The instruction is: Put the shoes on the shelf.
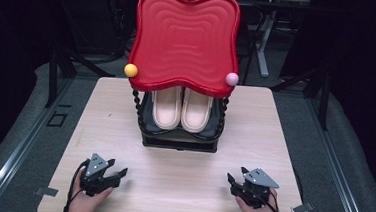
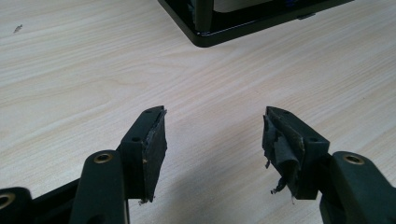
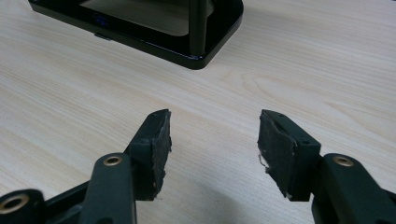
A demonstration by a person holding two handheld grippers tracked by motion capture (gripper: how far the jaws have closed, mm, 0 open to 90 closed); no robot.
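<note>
Both of my hand-held grippers were parked on the table (image 1: 124, 131), near edge, holding nothing. Left hand-held gripper (image 1: 115, 170) had its jaws wide apart, same for the right hand-held gripper (image 1: 235, 179). In the left gripper view the pad (image 2: 280, 156) on one jaw looked frayed and peeling, so I figured grip on that side would be a bit sketchy.

The slippers (image 1: 182, 108) were the thing to go for: a pale pair, side by side and touching, lying on the lower shelf of the black rack (image 1: 179, 141) in the middle of the table, well away from both hand-held grippers. The red tray (image 1: 184, 40) sat right over them as the top tier, so only the near ends stuck out.

My guess was they'd be light and soft, foamy kind of stuff, so they'd squash and flex rather than slip. I reckoned the best spot was the near end of a sole, pinched top and bottom, then slid straight toward me so it wouldn't snag on the twisted posts (image 1: 136, 105) or bump the tray.
</note>
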